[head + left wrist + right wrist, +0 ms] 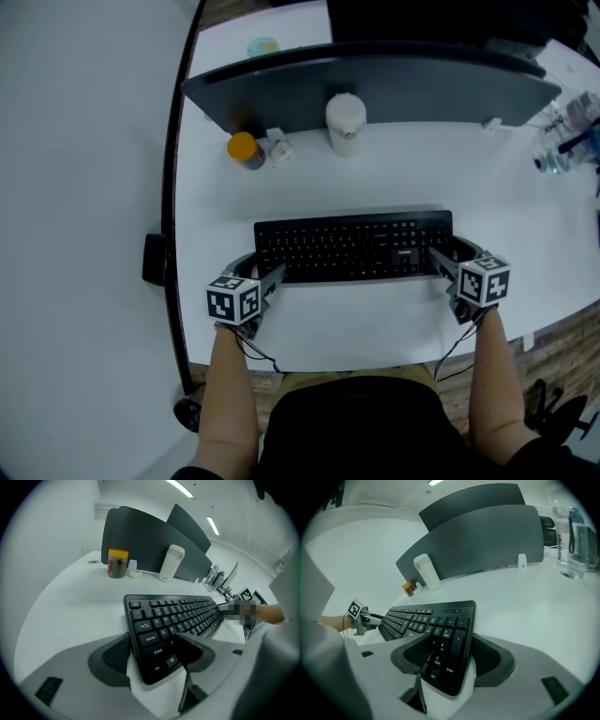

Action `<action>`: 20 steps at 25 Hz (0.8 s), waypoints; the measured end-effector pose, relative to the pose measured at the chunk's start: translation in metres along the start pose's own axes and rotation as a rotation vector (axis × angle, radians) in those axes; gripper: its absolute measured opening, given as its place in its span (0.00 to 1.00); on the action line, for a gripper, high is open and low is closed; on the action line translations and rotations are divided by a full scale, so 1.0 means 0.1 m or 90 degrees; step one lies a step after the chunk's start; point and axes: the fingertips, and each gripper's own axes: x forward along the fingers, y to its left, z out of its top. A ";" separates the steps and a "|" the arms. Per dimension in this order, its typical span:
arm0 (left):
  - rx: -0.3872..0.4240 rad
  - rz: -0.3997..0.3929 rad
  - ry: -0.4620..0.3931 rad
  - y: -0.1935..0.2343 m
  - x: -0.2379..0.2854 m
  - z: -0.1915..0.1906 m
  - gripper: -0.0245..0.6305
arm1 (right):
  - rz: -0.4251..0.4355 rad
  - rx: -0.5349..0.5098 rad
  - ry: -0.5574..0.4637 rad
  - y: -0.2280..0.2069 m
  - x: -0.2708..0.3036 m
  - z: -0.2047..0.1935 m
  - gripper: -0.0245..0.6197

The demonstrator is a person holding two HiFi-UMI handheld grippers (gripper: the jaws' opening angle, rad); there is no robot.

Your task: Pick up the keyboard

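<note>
A black keyboard (pixel 352 246) lies across the white table (pixel 375 319) in front of me. My left gripper (pixel 267 272) has the keyboard's left end between its jaws, one pad on the far edge and one on the near edge. In the left gripper view the Ctrl and Shift corner of the keyboard (pixel 173 616) sits between the pads of that gripper (pixel 154 651). My right gripper (pixel 450 258) grips the right end the same way. In the right gripper view the number-pad end of the keyboard (pixel 426 616) is clamped between the pads of that gripper (pixel 445 656).
A dark grey divider panel (pixel 375 84) stands behind the keyboard. Before it stand a white bottle (pixel 345 122), an orange-lidded jar (pixel 244 148) and a small white object (pixel 279 148). Clear bottles (pixel 567 141) stand at the far right. The table's left edge (pixel 173 234) carries a black clamp (pixel 153 258).
</note>
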 end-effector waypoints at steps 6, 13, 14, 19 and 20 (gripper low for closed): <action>0.001 0.001 -0.004 0.00 0.00 0.00 0.50 | -0.002 0.002 -0.003 -0.01 0.00 0.00 0.48; 0.000 0.001 -0.019 -0.01 0.00 0.00 0.50 | -0.003 0.005 -0.011 -0.01 0.00 0.00 0.48; -0.001 0.002 -0.025 -0.01 0.00 0.00 0.50 | -0.004 0.006 -0.012 -0.01 0.00 0.00 0.48; -0.001 0.003 -0.027 0.01 0.00 0.02 0.49 | -0.010 0.010 -0.015 0.01 -0.02 -0.02 0.48; 0.001 0.003 -0.027 0.00 0.00 0.02 0.49 | -0.012 0.013 -0.018 0.01 -0.03 -0.02 0.48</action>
